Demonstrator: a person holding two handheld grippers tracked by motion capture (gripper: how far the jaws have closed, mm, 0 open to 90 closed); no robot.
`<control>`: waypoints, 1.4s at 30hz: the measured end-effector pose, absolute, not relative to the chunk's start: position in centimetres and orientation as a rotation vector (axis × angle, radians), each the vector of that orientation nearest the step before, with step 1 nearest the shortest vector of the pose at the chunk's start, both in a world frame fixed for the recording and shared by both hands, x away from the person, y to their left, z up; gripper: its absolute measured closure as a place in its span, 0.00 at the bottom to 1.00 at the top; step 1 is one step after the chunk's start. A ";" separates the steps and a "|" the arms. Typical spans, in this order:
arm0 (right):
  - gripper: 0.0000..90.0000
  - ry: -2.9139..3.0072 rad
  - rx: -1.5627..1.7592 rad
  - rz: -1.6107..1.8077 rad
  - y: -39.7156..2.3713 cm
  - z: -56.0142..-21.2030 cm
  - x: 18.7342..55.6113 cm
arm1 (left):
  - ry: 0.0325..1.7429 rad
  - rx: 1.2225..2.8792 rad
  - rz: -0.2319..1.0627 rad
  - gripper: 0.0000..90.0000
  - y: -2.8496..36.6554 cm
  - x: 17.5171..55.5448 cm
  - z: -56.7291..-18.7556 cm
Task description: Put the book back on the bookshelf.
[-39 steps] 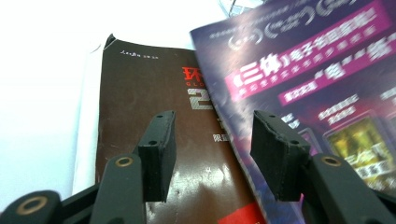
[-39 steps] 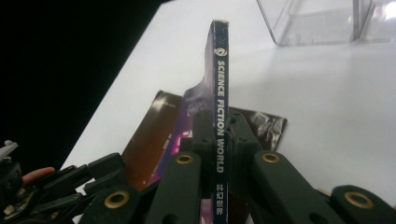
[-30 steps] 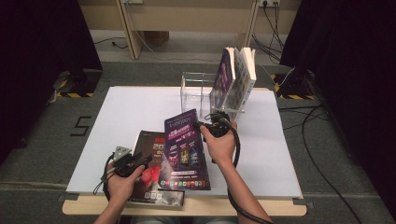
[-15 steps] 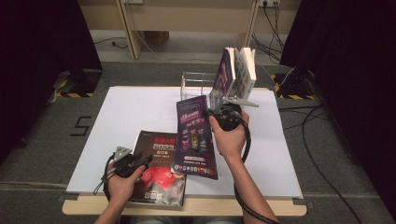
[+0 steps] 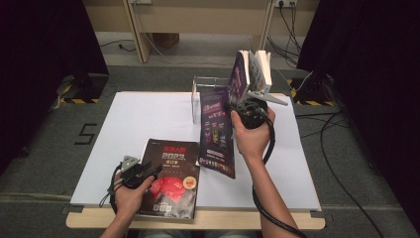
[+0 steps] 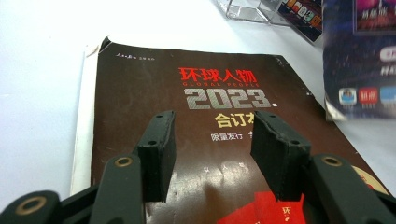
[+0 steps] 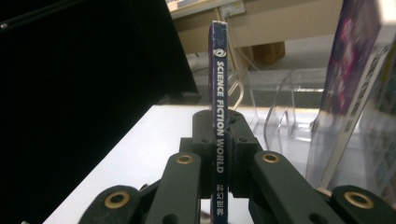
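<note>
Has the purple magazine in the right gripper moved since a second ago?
Yes. The purple magazine, clamped in the right gripper, has swung from lying flat on the table to upright, nearer the clear rack.

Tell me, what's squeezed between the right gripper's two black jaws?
A thin purple magazine, held upright by its spine; the right gripper view shows it.

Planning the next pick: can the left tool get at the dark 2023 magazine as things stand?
Probably yes. The left tool hovers open right over the 2023 magazine, which lies flat with a bare cover; the purple magazine is lifted off in the right tool.
</note>
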State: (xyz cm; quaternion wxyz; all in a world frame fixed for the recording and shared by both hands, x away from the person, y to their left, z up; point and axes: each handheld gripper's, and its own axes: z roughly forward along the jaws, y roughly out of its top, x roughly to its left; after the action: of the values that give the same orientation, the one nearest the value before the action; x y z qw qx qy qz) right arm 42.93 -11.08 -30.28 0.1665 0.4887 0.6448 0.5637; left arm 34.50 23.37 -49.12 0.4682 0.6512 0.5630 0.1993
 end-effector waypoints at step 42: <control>0.94 1.578 1.400 1.455 -11.4 -27.6 49.6 | 1.373 1.608 0.481 0.55 23.2 34.5 -49.3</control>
State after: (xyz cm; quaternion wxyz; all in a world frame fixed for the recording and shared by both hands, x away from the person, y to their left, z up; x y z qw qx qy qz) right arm 49.57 -11.37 -27.61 0.2857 0.5236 0.5901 0.5441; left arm 34.46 23.23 -49.33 0.4676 0.6554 0.5597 0.1962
